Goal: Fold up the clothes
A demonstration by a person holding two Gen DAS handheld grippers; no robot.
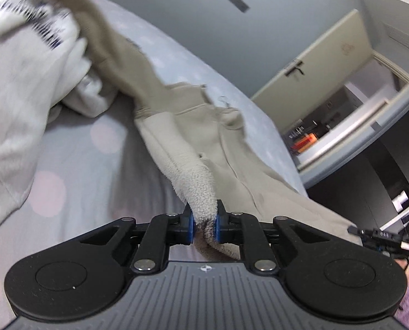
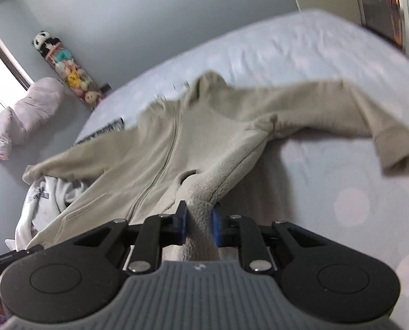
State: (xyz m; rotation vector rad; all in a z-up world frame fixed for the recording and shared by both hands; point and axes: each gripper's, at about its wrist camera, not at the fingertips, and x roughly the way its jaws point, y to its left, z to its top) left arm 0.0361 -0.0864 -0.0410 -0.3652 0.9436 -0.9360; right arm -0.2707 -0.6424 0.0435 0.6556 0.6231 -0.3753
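We see the left tool [image 1: 204, 224] clamped on a fleecy beige fold of the fleece jacket [image 1: 193, 148], the cloth pinched between its blue pads [image 1: 191, 225] and running away from us over the bed [image 1: 75, 165]. The right tool [image 2: 199, 224] grips another bunch of the same jacket [image 2: 176, 137] at its hem edge, the fabric filling the gap between its fingers.

The right wrist view shows the jacket nearly whole: front zip [image 2: 154, 181] closed, collar away from us, 2 sleeves spread out, the right-hand sleeve [image 2: 342, 110] ending in a ribbed cuff. Only this view shows a column of plush toys [image 2: 66, 66] against the wall and a lilac bundle [image 2: 25, 115] beside it. Only the left wrist view shows a door [image 1: 322, 63] standing open.

A white garment [image 1: 25, 82] with dark lettering lies just beside the jacket, probably touching one sleeve, though blur hides the join. The bedsheet is pale blue with faint pink dots.
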